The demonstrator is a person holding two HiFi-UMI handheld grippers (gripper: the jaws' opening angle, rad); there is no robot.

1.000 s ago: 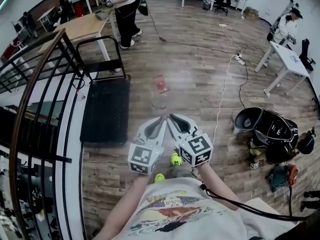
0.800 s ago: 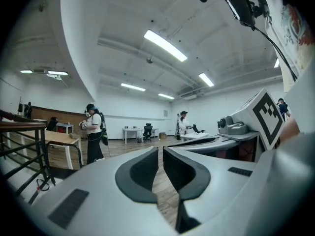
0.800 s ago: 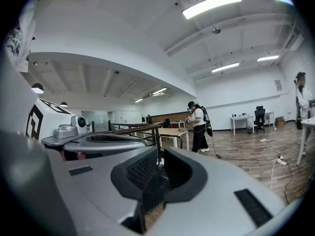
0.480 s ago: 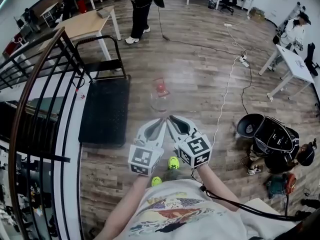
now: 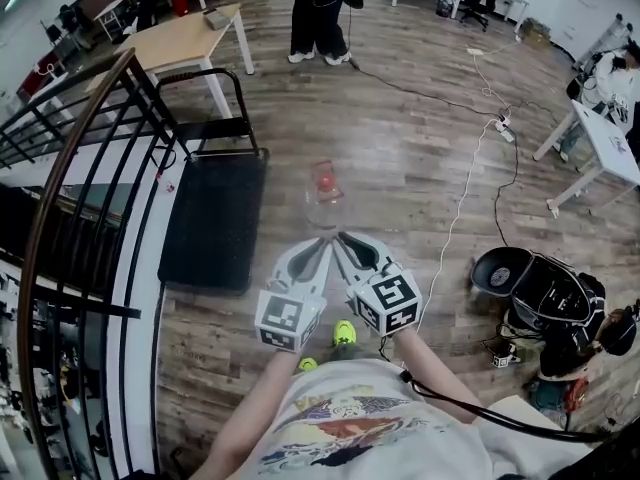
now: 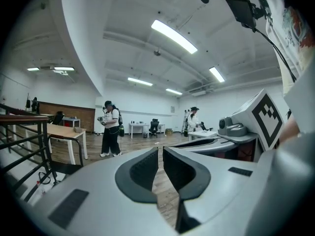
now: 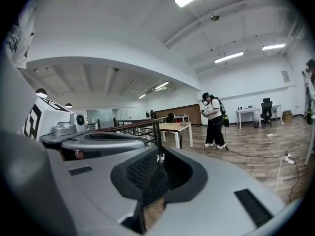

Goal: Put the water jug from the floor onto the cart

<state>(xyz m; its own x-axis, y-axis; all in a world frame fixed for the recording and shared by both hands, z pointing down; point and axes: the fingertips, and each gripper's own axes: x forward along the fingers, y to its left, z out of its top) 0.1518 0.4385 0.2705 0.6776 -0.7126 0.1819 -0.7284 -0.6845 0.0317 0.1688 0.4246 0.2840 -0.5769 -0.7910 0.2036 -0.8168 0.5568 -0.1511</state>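
Observation:
A clear water jug point(image 5: 322, 196) with a red cap stands upright on the wooden floor, a little ahead of my two grippers. The black flat cart point(image 5: 214, 218) with its upright handle lies to the jug's left. My left gripper point(image 5: 322, 242) and right gripper point(image 5: 342, 238) are held side by side, tips nearly touching, just short of the jug. Both are shut with nothing between the jaws. The left gripper point(image 6: 160, 154) and the right gripper point(image 7: 158, 167) both look level across the room, and neither gripper view shows the jug.
A black stair railing point(image 5: 90, 158) runs along the left beside the cart. A wooden table point(image 5: 185, 38) stands beyond it. A person point(image 5: 318, 8) stands farther off. A white cable point(image 5: 462, 198) crosses the floor at right, near black bags point(image 5: 540, 288). A white desk point(image 5: 610, 138) is at far right.
Both grippers and the person holding them have moved forward toward the jug, which now sits closer to the jaw tips. The distant standing person has shifted right.

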